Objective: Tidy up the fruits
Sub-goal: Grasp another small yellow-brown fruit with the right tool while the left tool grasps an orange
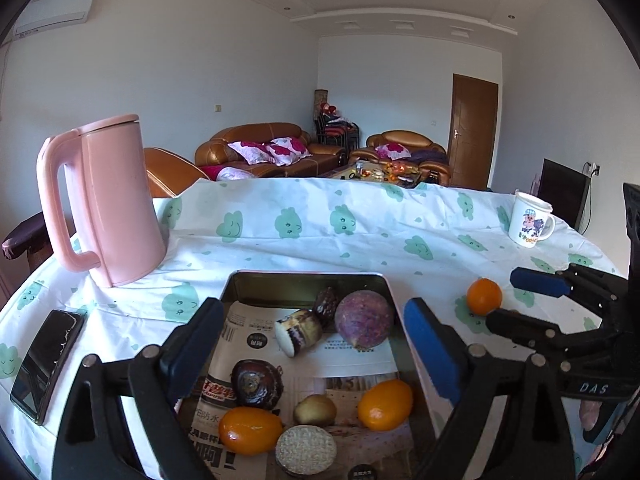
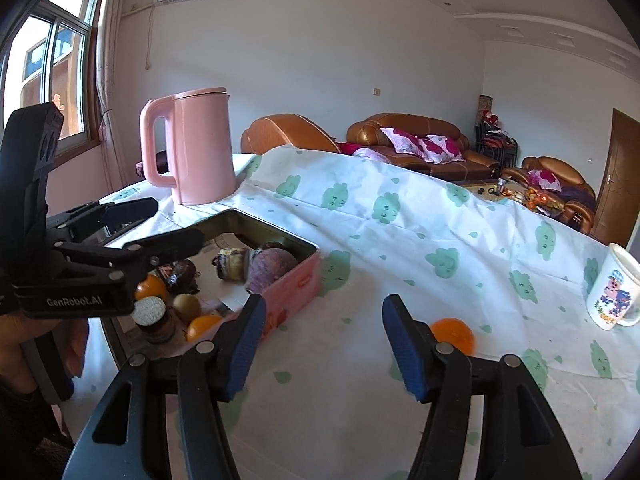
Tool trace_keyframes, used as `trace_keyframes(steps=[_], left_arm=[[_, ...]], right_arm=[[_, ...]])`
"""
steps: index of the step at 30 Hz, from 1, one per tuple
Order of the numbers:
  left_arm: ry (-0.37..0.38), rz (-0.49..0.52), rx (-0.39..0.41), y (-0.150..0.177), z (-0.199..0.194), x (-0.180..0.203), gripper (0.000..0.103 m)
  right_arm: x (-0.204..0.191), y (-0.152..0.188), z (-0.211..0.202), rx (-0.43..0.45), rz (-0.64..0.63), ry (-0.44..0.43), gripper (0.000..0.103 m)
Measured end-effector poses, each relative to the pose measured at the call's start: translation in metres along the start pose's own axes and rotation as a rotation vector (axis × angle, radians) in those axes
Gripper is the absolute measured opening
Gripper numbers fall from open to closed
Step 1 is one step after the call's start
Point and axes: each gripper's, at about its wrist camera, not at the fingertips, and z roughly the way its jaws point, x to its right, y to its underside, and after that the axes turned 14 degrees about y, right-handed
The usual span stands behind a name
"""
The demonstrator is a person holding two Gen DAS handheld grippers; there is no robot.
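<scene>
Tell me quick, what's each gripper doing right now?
Left gripper: jaws open, empty, over the pink metal tin.
Right gripper: jaws open, empty, near the loose orange fruit.

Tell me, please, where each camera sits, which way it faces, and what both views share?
Left wrist: above the tin, facing down into it; open left tongs, right tongs alongside.
Right wrist: over the tablecloth, facing the loose orange; open right tongs, left tongs alongside.
Shared: tin, orange, kettle, mug.

Bright daylight from the window (image 2: 48,60) (overexposed), soft shadows, strong fisheye bending, dark vignetted corners, slight blur
</scene>
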Motion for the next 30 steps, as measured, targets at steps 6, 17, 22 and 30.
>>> trace_keyframes(steps=[6,17,22,30], left_arm=[[0.048,0.031,0.016,-0.002,0.005,0.028,0.100],[0.102,0.102,-0.047,-0.002,0.034,0.076,0.100],[0.132,0.120,-0.082,-0.009,0.051,0.089,0.100],[0.153,0.190,-0.133,-0.018,0.074,0.126,0.100]], right_arm=[[0.074,0.021,-0.004,-0.066,0.076,0.156,0.065],[0.066,0.031,0.037,-0.235,0.048,0.042,0.064],[0.065,0.034,0.064,-0.352,0.064,-0.038,0.029],[0.106,0.035,0.053,-0.288,0.162,0.075,0.029]])
